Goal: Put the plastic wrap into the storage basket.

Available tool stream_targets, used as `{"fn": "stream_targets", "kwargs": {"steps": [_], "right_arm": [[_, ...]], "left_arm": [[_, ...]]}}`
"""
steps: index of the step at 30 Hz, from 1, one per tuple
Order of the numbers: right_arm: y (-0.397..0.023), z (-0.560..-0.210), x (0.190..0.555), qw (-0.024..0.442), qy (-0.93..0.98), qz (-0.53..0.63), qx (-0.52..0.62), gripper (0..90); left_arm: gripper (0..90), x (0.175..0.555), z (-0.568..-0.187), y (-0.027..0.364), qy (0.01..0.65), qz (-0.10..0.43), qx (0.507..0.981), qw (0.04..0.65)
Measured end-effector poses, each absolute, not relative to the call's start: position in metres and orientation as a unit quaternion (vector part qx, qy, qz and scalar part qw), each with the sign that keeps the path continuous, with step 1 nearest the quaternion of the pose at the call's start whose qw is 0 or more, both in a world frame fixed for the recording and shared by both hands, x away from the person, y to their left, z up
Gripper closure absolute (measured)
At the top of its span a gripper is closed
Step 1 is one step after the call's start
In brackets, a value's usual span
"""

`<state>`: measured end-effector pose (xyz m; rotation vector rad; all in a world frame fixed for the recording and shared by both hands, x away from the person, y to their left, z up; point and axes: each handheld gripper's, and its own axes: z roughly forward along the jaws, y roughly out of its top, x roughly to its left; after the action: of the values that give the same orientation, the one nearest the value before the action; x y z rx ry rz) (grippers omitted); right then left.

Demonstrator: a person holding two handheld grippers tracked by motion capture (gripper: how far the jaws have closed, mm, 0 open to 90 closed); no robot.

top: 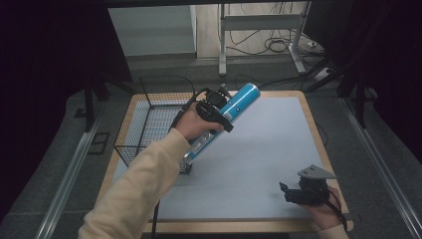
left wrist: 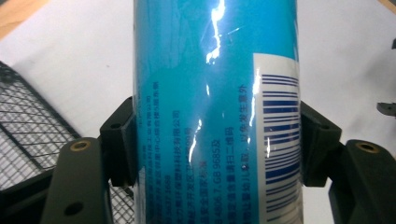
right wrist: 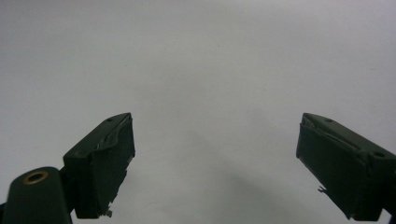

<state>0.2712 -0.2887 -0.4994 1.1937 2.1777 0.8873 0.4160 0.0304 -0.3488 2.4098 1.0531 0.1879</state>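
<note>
clamping a blue can (top: 233,110) at mid-length, left gripper (top: 213,110) held it raised at upper centre, long axis slanting up-right, wire basket (top: 149,124) just left. right gripper (top: 298,193), lower right, gaped empty, well apart.

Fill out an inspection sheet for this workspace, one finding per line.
Surface: pale mat on a wood-edged table.
Job's things: blue spray can, tilted, lifted off the mat; black wire basket at the table's left edge.
Clutter: nothing seen.
Grippers: left gripper shut on the can, fingers on either side; right gripper open over bare mat, holding nothing.
Cables: one trails from each gripper; loose cables on the floor beyond.
Surroundings: metal desk frame, dark curtains.
</note>
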Motion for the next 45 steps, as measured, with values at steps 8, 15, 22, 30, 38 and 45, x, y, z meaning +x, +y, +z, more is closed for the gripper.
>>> {"fn": "stream_targets", "kwargs": {"steps": [8,15,22,30,38,45], "right_arm": [[-0.289,-0.499,0.271,0.25,0.799,0.326,0.439,11.7],[-0.289,-0.498,0.27,0.251,0.799,0.326,0.439,11.7],[-0.289,-0.498,0.271,0.253,0.798,0.326,0.439,11.8],[-0.29,-0.498,0.271,0.254,0.797,0.327,0.439,11.8],[-0.29,-0.498,0.271,0.256,0.796,0.327,0.44,12.0],[-0.291,-0.498,0.271,0.256,0.795,0.328,0.442,12.2]], "left_arm": [[31.4,0.42,-0.336,0.039,0.391,0.075,0.879,0.261],[31.4,0.426,-0.323,0.051,0.402,0.09,0.87,0.27],[31.4,0.432,-0.317,0.064,0.411,0.098,0.865,0.269],[31.4,0.441,-0.316,0.073,0.428,0.11,0.859,0.261],[31.4,0.45,-0.321,0.081,0.436,0.11,0.858,0.249],[31.4,0.46,-0.326,0.092,0.447,0.117,0.852,0.248]]}}
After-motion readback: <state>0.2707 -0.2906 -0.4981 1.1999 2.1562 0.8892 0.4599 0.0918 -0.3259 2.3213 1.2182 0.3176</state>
